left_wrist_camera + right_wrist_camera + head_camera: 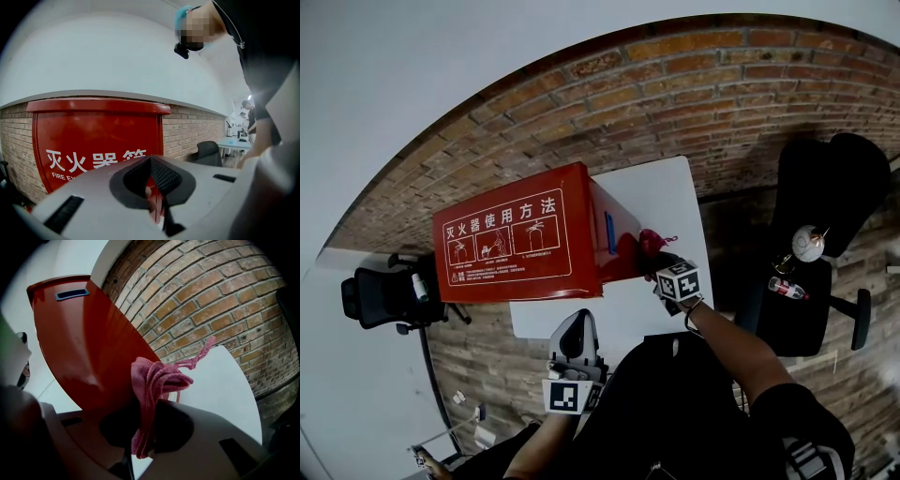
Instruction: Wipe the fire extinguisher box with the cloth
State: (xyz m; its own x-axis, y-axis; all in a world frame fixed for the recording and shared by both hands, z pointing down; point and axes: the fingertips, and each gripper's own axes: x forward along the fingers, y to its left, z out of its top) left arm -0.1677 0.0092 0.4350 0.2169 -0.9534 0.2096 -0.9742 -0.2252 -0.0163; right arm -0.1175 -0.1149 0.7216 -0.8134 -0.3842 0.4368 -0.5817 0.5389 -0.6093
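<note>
One red metal fire extinguisher box [516,244] with white lettering stands left of centre in the head view, on one white table [661,197] against a brick wall. Two grippers show. The right gripper [664,265], at centre, pinches one crumpled pink cloth [157,380] close by the box's right side; whether the two touch is unclear. The left gripper [577,326], lower centre, has its jaws pressed together on nothing and points at the box front. Two black office chairs [384,298] sit at the left and right edges.
</note>
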